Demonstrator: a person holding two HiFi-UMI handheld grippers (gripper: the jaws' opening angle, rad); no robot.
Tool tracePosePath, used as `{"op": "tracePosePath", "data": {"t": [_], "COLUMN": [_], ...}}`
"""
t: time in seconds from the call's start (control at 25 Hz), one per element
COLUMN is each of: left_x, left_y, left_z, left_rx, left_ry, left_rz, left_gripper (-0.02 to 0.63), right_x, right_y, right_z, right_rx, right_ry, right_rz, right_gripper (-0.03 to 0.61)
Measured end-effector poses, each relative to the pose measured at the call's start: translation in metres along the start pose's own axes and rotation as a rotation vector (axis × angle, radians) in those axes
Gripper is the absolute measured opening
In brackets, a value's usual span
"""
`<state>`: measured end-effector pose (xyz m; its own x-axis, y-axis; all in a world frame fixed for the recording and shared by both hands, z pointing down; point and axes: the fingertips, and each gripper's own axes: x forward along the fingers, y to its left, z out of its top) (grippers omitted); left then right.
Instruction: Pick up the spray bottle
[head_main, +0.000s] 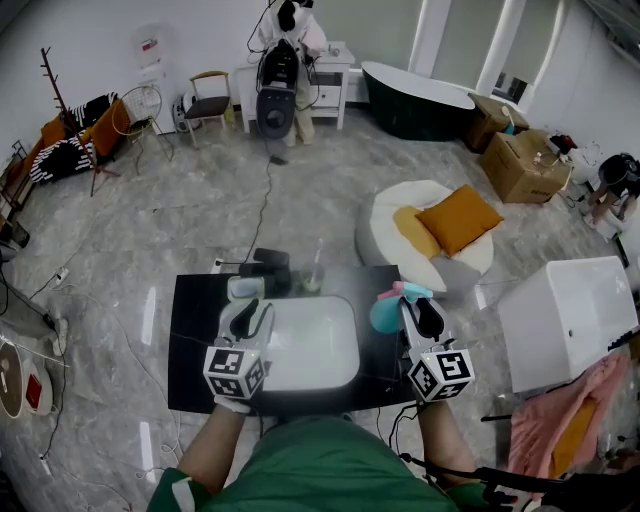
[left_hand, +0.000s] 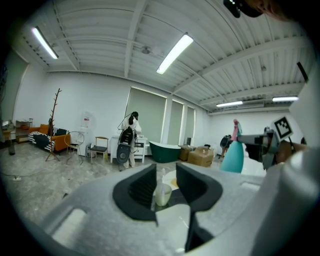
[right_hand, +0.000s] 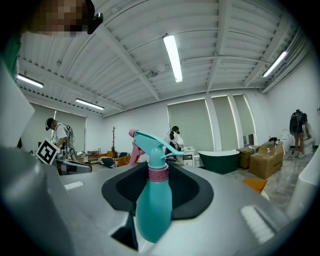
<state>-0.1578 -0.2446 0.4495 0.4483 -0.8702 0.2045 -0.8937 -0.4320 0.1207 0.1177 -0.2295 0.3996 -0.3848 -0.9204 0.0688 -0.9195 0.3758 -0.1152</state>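
Note:
The spray bottle (head_main: 388, 309) is teal with a pink trigger and collar. My right gripper (head_main: 411, 306) is shut on it at the right side of the black table (head_main: 192, 345). In the right gripper view the spray bottle (right_hand: 153, 200) stands upright between the dark pads, its nozzle pointing right. The left gripper view shows the spray bottle (left_hand: 232, 152) at the far right, in the other gripper. My left gripper (head_main: 251, 309) hovers at the white basin's left side, jaws a little apart and holding nothing; its own view shows the left gripper (left_hand: 165, 182) the same way.
A white basin (head_main: 312, 347) fills the table's middle. Behind it stand a pale cup (head_main: 309, 281) and dark items (head_main: 270, 264). A white box (head_main: 566, 320) and a pink cloth (head_main: 560, 425) are at the right. A beanbag with an orange cushion (head_main: 455, 218) lies beyond.

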Motion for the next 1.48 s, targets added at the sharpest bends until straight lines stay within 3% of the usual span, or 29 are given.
{"op": "tracePosePath", "data": {"t": [1.48], "left_x": [0.017], "left_y": [-0.025], "left_z": [-0.004], "left_rx": [0.01], "left_ry": [0.021], "left_rz": [0.014], "left_gripper": [0.119], "right_x": [-0.007], "right_y": [-0.032], "right_z": [-0.001], "right_rx": [0.012], "right_ry": [-0.014], "right_rz": [0.005], "right_gripper": [0.137]}}
